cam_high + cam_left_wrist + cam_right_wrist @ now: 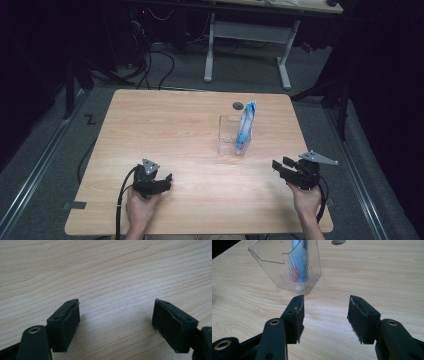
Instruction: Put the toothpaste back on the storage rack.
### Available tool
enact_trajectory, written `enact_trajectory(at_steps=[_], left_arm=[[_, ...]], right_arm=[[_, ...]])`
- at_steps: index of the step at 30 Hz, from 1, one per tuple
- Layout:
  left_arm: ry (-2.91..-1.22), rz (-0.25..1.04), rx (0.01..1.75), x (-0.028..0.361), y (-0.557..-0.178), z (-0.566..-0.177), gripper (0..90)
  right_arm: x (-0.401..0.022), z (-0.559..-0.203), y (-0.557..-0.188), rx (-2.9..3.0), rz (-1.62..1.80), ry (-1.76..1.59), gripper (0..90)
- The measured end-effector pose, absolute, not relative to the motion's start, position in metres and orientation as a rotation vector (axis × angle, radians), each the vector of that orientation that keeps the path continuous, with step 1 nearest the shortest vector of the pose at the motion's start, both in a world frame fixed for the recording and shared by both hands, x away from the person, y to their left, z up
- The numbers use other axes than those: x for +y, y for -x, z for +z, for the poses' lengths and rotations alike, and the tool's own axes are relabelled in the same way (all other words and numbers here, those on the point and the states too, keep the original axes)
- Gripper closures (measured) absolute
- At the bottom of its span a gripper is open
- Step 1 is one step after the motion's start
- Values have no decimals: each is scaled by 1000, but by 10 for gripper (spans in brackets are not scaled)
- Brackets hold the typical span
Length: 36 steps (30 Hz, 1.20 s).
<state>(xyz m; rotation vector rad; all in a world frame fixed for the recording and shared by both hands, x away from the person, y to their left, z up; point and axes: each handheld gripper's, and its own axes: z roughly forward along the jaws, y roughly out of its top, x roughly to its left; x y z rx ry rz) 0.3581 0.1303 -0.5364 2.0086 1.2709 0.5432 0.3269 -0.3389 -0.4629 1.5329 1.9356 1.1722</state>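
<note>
The left gripper (167,178) was held low over the near-left part of the wooden table (165,125), its jaws pointing toward the table's right side; in the left gripper view the jaws stood spread wide over bare wood with nothing between them. The right gripper (277,164) was held near the table's near-right corner, angled toward the middle and far side, jaws parted and empty. Ahead of it, right of centre, stood a clear plastic holder (229,135) containing a blue-and-white tube (246,125). The tube stood on end, long axis near vertical, its top leaning slightly to the far right. A dark round hole (238,105) lay in the tabletop just beyond the holder.
</note>
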Motion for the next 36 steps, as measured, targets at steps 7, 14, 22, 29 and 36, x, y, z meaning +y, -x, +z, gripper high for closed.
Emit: enact_trajectory(at_steps=[7, 14, 22, 29, 36], left_arm=[[-2009, 543, 1271, 130, -358, -536, 226], [-2009, 543, 1271, 130, -358, -536, 226], [-2009, 543, 1271, 130, -358, -536, 226], [-2009, 543, 1271, 130, -358, -536, 226], [-2008, 543, 1271, 130, -358, -536, 226]], right_arm=[[-338, -468, -327, 1944, 1162, -1542, 473], [-338, -476, -330, 1956, 1141, -1560, 472], [-339, -483, -331, 1962, 1118, -1592, 471], [-339, -489, -334, 1983, 1097, -1601, 494], [-338, -495, -336, 1994, 1073, -1601, 514]])
